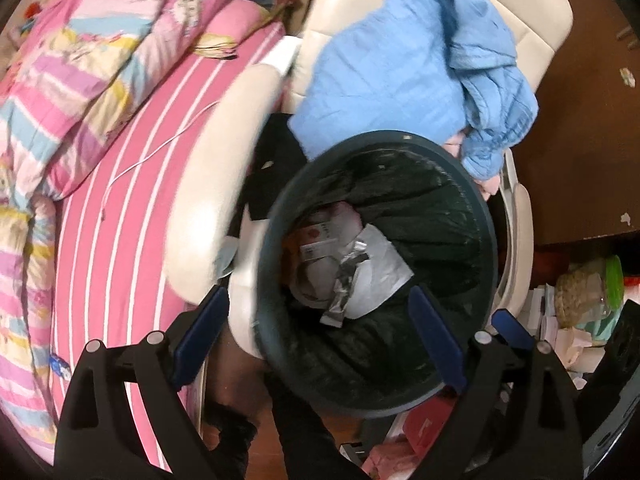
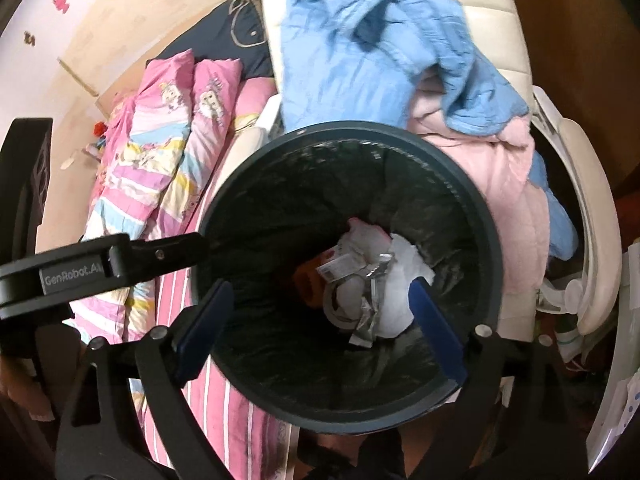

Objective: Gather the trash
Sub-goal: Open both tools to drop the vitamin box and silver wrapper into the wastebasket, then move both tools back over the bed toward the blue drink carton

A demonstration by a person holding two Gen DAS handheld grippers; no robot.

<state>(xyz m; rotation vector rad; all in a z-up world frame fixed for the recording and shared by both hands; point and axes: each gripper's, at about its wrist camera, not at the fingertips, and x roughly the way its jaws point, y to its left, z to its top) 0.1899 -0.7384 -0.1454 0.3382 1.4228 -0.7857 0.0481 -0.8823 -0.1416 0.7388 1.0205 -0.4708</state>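
Above the lined bin point(image 2: 348, 280), you are holding both hand-held grippers, left point(image 1: 320, 344) and right point(image 2: 320, 332), wide open and empty; the crumpled wrappers point(image 2: 368, 280) look light, soft, best pinched by an edge.

This is a bedroom in a home: a bed point(image 1: 132, 216) with pink striped sheet and cartoon quilt point(image 1: 92, 56) fills the left, and clothes point(image 2: 380, 60) lie over a cream chair point(image 1: 532, 12) at the top.
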